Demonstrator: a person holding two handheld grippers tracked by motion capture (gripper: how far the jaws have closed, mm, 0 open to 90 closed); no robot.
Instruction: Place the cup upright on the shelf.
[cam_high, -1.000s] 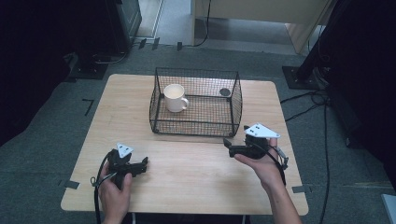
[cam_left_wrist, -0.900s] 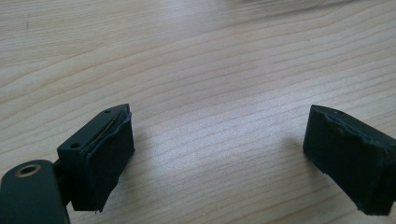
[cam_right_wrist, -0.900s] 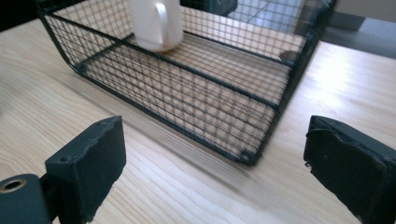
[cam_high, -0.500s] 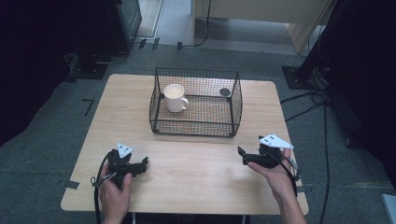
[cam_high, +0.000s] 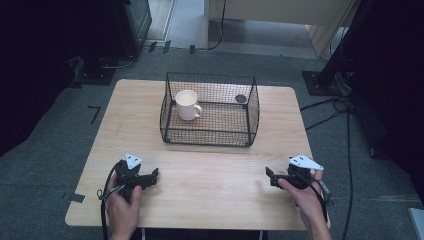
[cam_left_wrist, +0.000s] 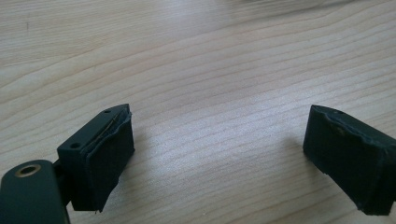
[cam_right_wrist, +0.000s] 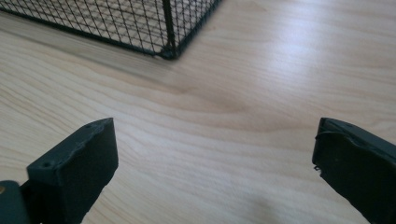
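A black wire basket stands at the middle back of the wooden table. A white mug sits in its left half and a small dark round thing lies in its back right corner. My left gripper rests low at the front left, open, with bare wood between its pads. My right gripper hovers low at the front right and points left. Its jaws have just been opening and nothing is between them. In the right gripper view they stand wide, with the basket's near corner ahead.
Grey carpet surrounds the table. Cables run across the floor at the right by a dark stand base. Black equipment stands at the back left. A broad strip of bare wood lies between the basket and the front edge.
My right gripper has moved right and toward the front edge, sinking closer to the table and away from the basket. The left gripper has stayed put.
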